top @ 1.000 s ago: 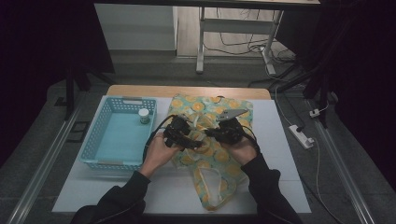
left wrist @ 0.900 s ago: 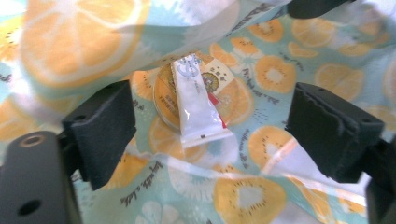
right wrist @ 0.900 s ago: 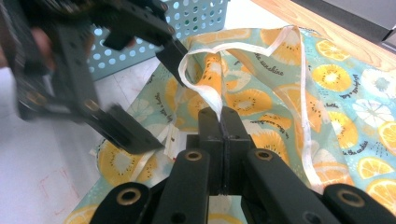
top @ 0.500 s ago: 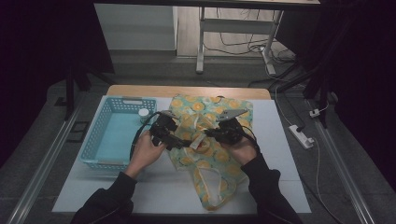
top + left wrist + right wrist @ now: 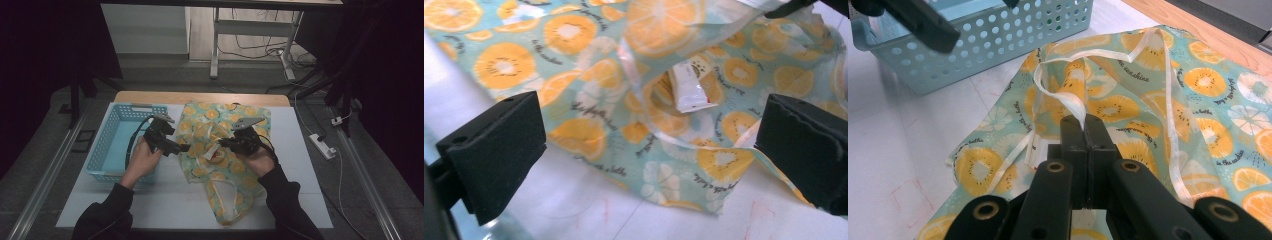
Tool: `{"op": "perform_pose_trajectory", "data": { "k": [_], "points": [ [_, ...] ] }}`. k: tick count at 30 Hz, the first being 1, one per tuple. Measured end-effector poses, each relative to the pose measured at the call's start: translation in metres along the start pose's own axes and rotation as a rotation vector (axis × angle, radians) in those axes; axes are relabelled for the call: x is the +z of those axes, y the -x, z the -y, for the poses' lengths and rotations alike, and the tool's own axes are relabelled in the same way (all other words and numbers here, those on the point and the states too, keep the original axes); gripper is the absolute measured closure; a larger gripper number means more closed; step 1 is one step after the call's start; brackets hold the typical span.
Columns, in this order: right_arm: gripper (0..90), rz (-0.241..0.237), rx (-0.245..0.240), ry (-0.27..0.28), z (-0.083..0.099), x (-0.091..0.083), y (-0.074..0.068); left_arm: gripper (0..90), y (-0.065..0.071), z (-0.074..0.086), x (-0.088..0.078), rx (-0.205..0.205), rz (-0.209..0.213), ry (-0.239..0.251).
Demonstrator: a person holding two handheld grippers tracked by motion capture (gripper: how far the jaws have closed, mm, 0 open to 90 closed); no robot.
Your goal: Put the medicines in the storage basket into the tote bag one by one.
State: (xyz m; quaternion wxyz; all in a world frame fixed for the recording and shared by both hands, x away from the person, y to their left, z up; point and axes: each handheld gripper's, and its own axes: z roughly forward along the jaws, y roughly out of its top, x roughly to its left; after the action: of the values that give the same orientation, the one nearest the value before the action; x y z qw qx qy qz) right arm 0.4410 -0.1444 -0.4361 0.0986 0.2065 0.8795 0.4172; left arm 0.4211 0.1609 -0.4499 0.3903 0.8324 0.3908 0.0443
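A fabric bag (image 5: 227,162) printed with orange slices lies on the white table (image 5: 165,200). My right gripper (image 5: 223,144) is shut on the pale strap (image 5: 1068,102) at the bag's mouth and holds it lifted; the jaws (image 5: 1082,122) are pressed together on it. My left gripper (image 5: 183,148) hovers at the bag's left edge, between bag and basket. Its jaws have just been opening and now stand wide, with nothing between them (image 5: 649,145). Through the mouth of the bag (image 5: 574,75) a white tube (image 5: 686,85) lies inside.
A light blue perforated basket (image 5: 107,150) stands left of the bag; its wall (image 5: 998,45) shows close by in the right gripper view. A wooden strip (image 5: 200,97) edges the table's far side. A power strip (image 5: 322,146) lies on the floor at right.
My left gripper has drawn back leftward from the bag's mouth toward the basket, and its jaws have spread. The right gripper has kept still on the strap.
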Motion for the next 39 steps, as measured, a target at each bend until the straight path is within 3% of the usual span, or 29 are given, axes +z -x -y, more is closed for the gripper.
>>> {"op": "perform_pose_trajectory", "data": {
  "k": [7,13,21,29,39],
  "points": [
    [90.0,0.000,0.000,-0.001,0.000,0.000,0.000,0.0,-0.014,0.006,-0.011,-0.015,-0.021,-0.018],
    [90.0,-0.001,0.000,-0.006,0.000,0.001,0.000,0.0,-0.029,0.011,-0.023,-0.036,-0.074,0.015],
    [90.0,0.000,0.000,-0.006,0.000,0.001,0.001,0.0,-0.054,0.018,-0.034,-0.052,-0.152,0.016],
    [90.0,0.002,0.002,-0.005,0.001,0.000,0.002,0.0,-0.075,0.020,-0.035,-0.096,-0.213,0.023],
    [90.0,0.003,0.001,-0.002,0.000,0.000,0.002,0.0,-0.097,0.014,-0.028,-0.139,-0.239,0.028]
  ]
}}
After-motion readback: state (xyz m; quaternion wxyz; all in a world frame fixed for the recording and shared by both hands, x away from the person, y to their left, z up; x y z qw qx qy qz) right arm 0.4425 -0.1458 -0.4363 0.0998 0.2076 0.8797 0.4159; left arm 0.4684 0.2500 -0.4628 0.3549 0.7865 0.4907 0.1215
